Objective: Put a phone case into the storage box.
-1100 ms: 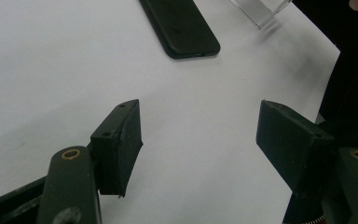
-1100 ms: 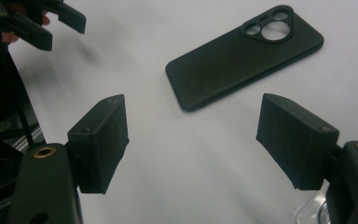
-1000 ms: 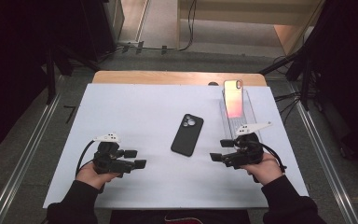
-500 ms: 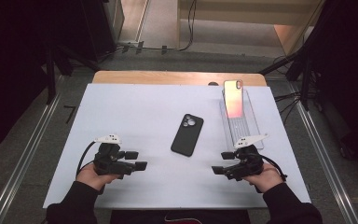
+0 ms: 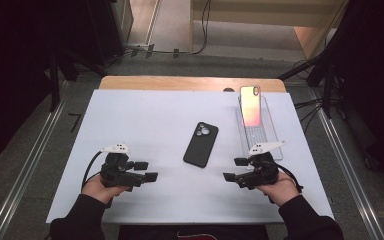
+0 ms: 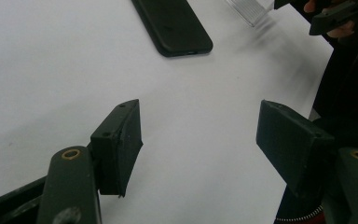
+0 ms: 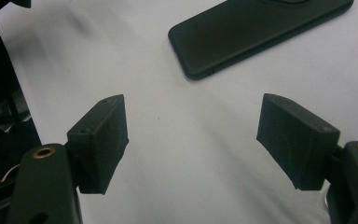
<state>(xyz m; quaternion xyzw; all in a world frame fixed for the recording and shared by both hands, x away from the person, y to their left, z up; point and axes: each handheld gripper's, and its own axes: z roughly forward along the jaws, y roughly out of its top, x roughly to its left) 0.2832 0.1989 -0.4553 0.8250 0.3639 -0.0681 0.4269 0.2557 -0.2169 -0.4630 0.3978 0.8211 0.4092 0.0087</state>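
Observation:
A black phone (image 5: 201, 144) lies camera side up in the middle of the white board (image 5: 145, 115). It also shows as the black phone (image 6: 172, 23) ahead of the left jaws and the black phone (image 7: 261, 32) ahead of the right jaws. A phone with a pink-orange back (image 5: 250, 106) leans on a clear stand (image 5: 260, 137) at the right. My left gripper (image 5: 147, 170) (image 6: 200, 140) rests near the front left, open and empty, pointing right. My right gripper (image 5: 234, 169) (image 7: 193, 140) sits near the front right, open and empty, pointing left, just in front of the stand.
The white board covers a wooden table whose far edge (image 5: 190, 83) shows behind it. Metal rails run along the floor on both sides, with cables at the right. The right gripper (image 6: 340, 16) appears far off in the left gripper view, beside the stand's corner (image 6: 251, 9).
My right gripper has drawn back a little toward the front edge of the board. The left gripper and both phones have stayed where they were.

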